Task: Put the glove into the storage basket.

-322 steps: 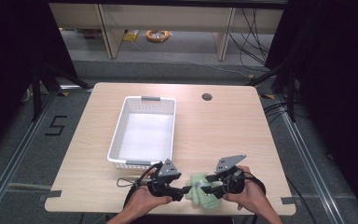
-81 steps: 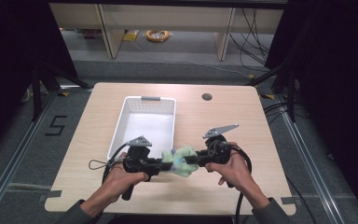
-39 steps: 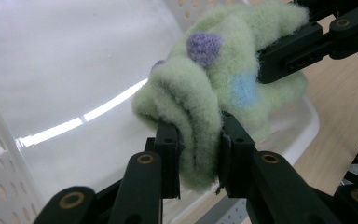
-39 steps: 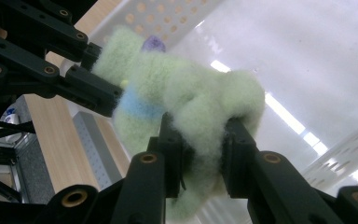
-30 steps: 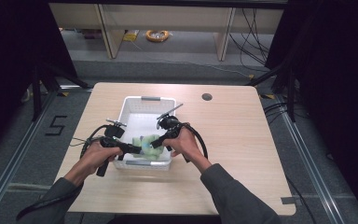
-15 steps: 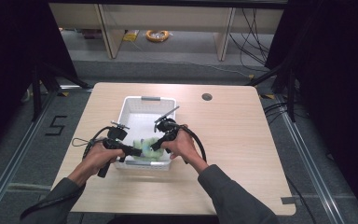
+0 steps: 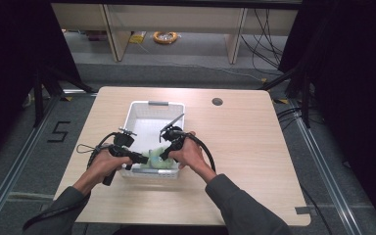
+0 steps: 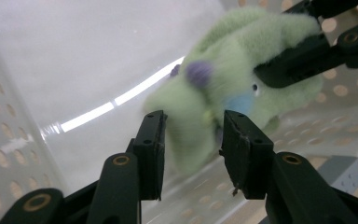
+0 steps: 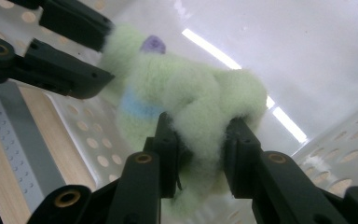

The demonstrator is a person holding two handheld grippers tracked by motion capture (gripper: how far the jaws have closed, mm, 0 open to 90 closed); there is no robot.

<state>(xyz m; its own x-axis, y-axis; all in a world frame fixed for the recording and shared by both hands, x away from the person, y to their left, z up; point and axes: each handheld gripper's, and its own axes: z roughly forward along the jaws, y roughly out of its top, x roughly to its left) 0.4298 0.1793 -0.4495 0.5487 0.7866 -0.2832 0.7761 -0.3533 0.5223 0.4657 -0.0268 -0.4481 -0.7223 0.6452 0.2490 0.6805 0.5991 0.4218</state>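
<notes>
On the wooden table [image 7: 254, 147], left of centre: a white perforated basket [image 7: 149, 104]. In its near end, just above the floor, hanging between both tools: a pale green plush toy [image 7: 156, 157] with a purple knob and a blue patch.

Looks light, soft and squashy. Gives under pressure and springs back. Not fragile, and unlikely to slip, thanks to the fuzzy pile. Best taken on a thick limb or the bulk of the body, deep enough to catch stuffing rather than a pinch of fur.

From the left side, reaching in roughly level with the left gripper [image 8: 193, 126], forearm low over the table's near edge. Jaws just opening, at a middling gap, with the toy's limb between them but apparently not pinched.

From the right side, angled down and inward with the right gripper [image 9: 200, 130], clamped narrow on a fold of plush.
</notes>
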